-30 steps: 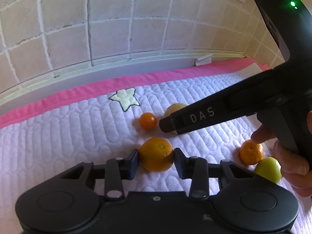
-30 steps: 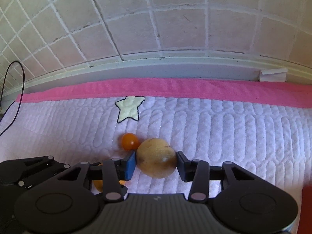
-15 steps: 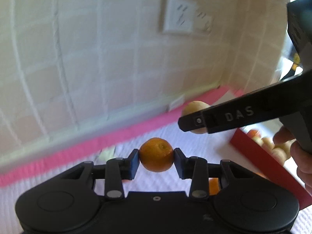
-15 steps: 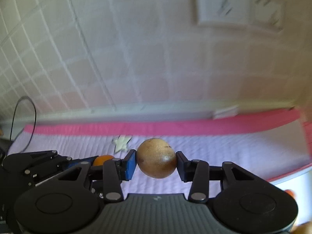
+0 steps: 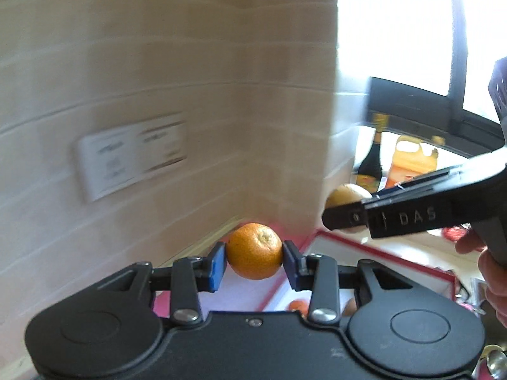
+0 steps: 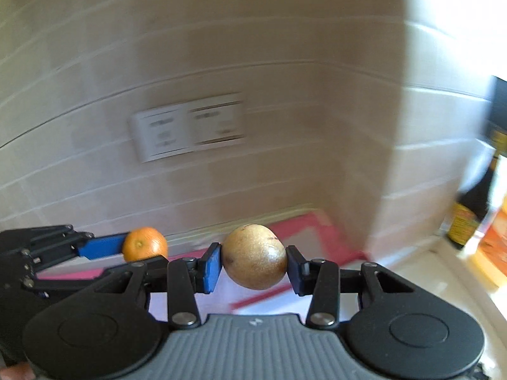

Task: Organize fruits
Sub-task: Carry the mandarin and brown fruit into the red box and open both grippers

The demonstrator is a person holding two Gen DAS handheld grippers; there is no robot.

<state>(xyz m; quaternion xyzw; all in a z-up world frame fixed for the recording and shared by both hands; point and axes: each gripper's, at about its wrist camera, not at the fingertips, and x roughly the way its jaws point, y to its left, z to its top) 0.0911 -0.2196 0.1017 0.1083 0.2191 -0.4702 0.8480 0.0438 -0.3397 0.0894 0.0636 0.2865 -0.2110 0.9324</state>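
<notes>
Left gripper (image 5: 254,261): closed on a mandarin (image 5: 255,250); both pads press its sides, fruit held clear of any surface.
Mandarin: between the left gripper's blue pads, stem dimple turned up and toward the camera.
Right gripper (image 6: 253,266): closed on a tan round fruit (image 6: 254,256); a pad presses on each flank.
Tan round fruit: between the right gripper's pads, in the air; smooth brownish-yellow skin with a small dark mark near the top.
Grippers, relative: side by side; in the right wrist view the left gripper and its mandarin sit just to the left of the right gripper's pads.
Red-edged tray (image 5: 374,253): below and ahead of the left gripper; orange fruit partly visible in it behind the gripper linkage.
Hand (image 5: 489,272): on the right gripper's handle, at the right edge of the left wrist view.
Wall sockets (image 6: 190,126): on the tiled wall ahead, blurred.
Dark bottle (image 5: 370,161): far right, beyond the tray, beside an orange container (image 5: 412,161).
</notes>
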